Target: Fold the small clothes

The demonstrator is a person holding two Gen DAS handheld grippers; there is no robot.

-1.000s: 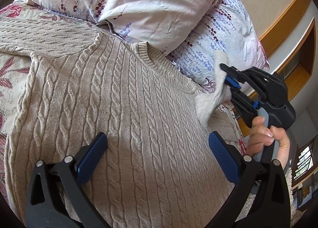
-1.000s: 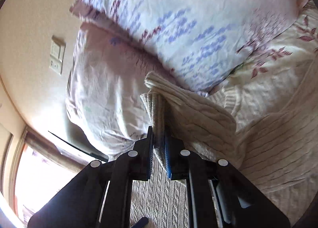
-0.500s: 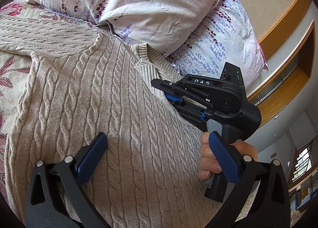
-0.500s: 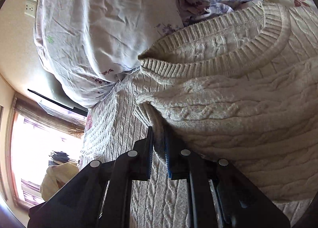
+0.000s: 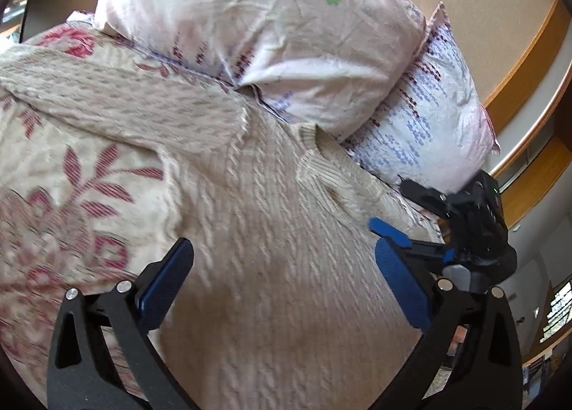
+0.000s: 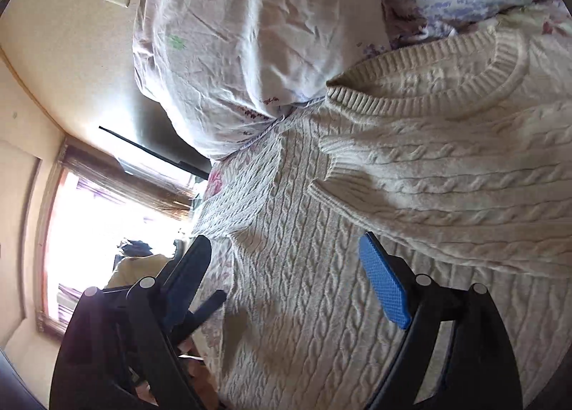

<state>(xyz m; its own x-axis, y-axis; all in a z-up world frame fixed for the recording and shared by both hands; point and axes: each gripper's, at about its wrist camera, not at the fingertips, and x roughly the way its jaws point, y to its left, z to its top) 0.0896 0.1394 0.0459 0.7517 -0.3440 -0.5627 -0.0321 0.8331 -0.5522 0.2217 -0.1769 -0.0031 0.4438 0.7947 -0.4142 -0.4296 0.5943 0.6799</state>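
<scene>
my left gripper (image 5: pixel 286 288) hovers over the cream cable-knit sweater (image 5: pixel 271 238), jaws spread wide, holding nothing. my right gripper (image 6: pixel 289 277) is spread too, empty. the sweater lies flat on the floral bedspread (image 5: pixel 71 174), one sleeve (image 6: pixel 447 188) folded across its chest, collar (image 6: pixel 429 88) just below the pillows (image 5: pixel 271 34).

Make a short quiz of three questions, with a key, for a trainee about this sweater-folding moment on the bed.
1. True or false: the right gripper grips the folded sleeve.
2. What lies past the sweater collar: A pillows, B a basket, C a chair?
3. Fill in: the fingers of the left gripper stand ____ above the sweater.

Key: 1 false, it is open and the sleeve lies across the body; 2 A; 3 open.
</scene>
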